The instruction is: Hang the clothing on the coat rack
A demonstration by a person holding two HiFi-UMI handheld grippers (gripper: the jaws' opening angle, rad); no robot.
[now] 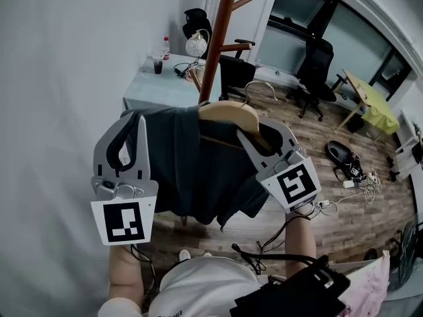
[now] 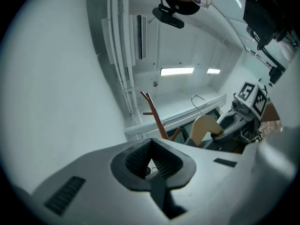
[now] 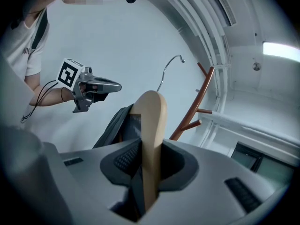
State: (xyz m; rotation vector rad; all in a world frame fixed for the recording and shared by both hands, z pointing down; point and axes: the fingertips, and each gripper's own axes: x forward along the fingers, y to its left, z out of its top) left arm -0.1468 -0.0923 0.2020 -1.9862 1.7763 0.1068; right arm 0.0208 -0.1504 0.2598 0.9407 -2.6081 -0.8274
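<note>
**Shirt on hanger held before the coat rack**

The coat rack (image 1: 218, 38), a red-brown pole with short side pegs, serves as the reference. A wooden hanger (image 1: 231, 114) carrying a dark shirt (image 1: 192, 170) is held in the air in front of the rack's pole, below its pegs. The hanger's metal hook (image 1: 261, 84) stands free just right of the pole in the head view and rests on no peg. The right gripper (image 1: 259, 139), right of the pole, has its jaws clamped on the hanger's right arm, with cloth of the shirt caught beside the wood. The left gripper (image 1: 129, 129), left of the pole near the shirt's other shoulder, has its jaw tips together; its own view shows nothing between them. Behind the rack stands a desk (image 1: 158, 84).
</note>
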